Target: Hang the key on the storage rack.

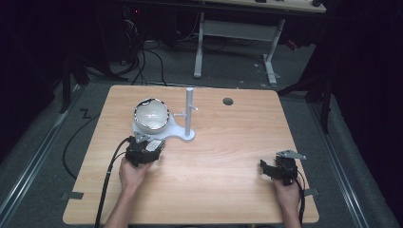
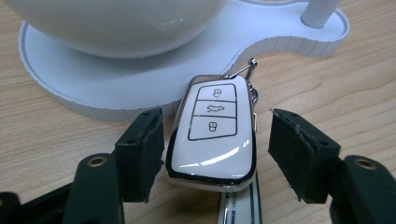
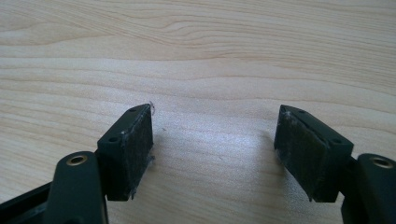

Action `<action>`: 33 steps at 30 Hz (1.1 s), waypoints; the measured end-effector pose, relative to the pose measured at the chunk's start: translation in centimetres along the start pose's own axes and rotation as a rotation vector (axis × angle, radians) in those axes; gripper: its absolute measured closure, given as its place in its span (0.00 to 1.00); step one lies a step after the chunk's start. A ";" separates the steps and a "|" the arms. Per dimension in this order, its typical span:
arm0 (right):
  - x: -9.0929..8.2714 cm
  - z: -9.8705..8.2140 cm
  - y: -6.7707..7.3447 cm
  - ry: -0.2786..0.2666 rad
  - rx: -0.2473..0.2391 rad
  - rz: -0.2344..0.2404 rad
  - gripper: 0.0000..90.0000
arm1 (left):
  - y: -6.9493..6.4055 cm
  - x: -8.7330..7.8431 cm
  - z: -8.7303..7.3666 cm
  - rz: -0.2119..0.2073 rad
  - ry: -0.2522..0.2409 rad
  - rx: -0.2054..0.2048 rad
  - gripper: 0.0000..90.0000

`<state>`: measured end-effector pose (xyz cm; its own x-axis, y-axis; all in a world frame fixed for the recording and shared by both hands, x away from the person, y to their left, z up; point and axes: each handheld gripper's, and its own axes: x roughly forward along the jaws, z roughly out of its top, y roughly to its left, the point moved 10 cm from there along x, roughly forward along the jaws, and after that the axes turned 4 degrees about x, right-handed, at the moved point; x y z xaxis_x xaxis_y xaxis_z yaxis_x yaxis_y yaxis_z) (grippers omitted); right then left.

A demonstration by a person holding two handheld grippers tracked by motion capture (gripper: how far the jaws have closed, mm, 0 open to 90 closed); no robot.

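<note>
Left hand-held gripper (image 2: 210,154) half-closed around, gap at one pad, glossy white three-button car key fob (image 2: 214,130), worktop (image 3: 196,56), right hand-held gripper (image 3: 212,140) wide, empty

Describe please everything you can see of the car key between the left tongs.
The car key is a glossy white fob with a chrome edge and three outlined buttons. A metal ring sits at its far end. It lies flat on the wooden table, beside the white stand base, between the left tongs; the right pad stands clearly apart.

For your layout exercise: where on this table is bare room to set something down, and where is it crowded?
Free: the wood between the left tongs and right tongs, and the right half below the hole. Crowded: the far left, where the bowl, white stand and key fob cluster.
</note>
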<state>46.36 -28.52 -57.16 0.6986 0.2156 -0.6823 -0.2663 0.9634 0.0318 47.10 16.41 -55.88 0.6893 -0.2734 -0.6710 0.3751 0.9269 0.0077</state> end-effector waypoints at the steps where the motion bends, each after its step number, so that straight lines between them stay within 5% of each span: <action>1: 0.0 0.0 0.0 0.000 0.000 0.000 0.32 | 0.0 0.1 0.0 0.002 0.002 0.000 0.42; 16: 0.0 0.0 0.0 0.000 0.000 0.000 0.31 | -0.2 0.3 -0.3 -0.018 0.013 0.021 0.55; 33: 0.0 0.0 0.0 0.000 0.000 0.000 0.31 | -1.4 -3.3 1.4 -0.084 -0.094 0.024 0.55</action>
<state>46.36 -28.52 -57.16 0.6986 0.2154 -0.6824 -0.2665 0.9633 0.0313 45.14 15.62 -52.63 0.7090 -0.3740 -0.5979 0.4482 0.8935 -0.0275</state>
